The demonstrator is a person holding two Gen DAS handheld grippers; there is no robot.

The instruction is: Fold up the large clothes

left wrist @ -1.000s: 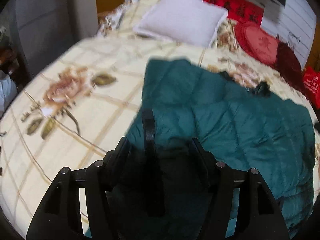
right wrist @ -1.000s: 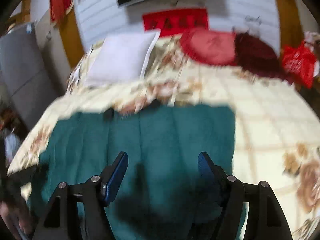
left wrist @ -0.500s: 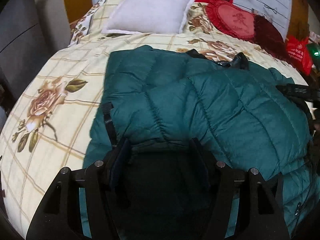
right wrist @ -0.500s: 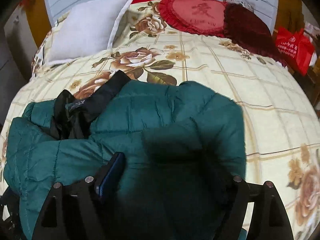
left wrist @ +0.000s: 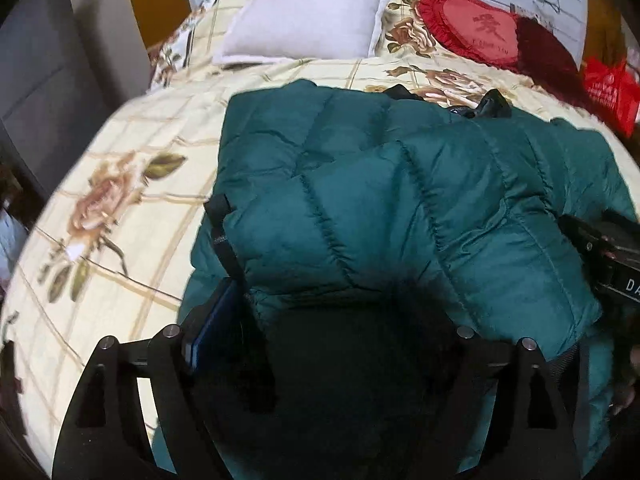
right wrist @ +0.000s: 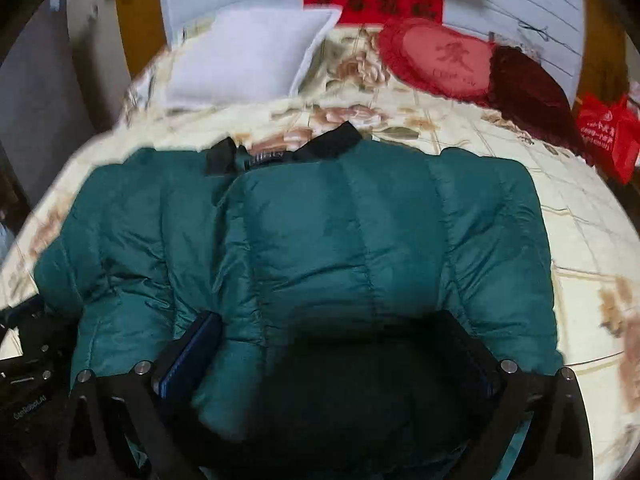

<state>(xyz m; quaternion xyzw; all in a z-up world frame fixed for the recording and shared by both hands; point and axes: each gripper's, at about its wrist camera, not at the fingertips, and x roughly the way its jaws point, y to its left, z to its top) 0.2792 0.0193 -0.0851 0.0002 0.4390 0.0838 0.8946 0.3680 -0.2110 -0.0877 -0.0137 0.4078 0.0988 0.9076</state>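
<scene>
A large dark green quilted down jacket (left wrist: pixel 400 184) lies on a floral bedspread (left wrist: pixel 120 168), its black collar (right wrist: pixel 320 146) toward the pillows. Its near part is folded up over the body. My left gripper (left wrist: pixel 332 336) has its jaws wide apart with a thick fold of the jacket's hem bunched between them. My right gripper (right wrist: pixel 340 356) stands the same way, a puffy fold of jacket (right wrist: pixel 320 240) filling the gap between its fingers. The right gripper's body shows at the right edge of the left wrist view (left wrist: pixel 604 248).
A white pillow (left wrist: pixel 312 16), a red heart cushion (left wrist: pixel 476 28) and a dark red cushion (left wrist: pixel 548 52) lie at the head of the bed. A red bag (left wrist: pixel 608 88) sits at the right. A grey cabinet (left wrist: pixel 44 60) stands at the left.
Both grippers have come down and forward with the jacket's hem, folding it over the body toward the collar. The jacket now looks shorter and thicker.
</scene>
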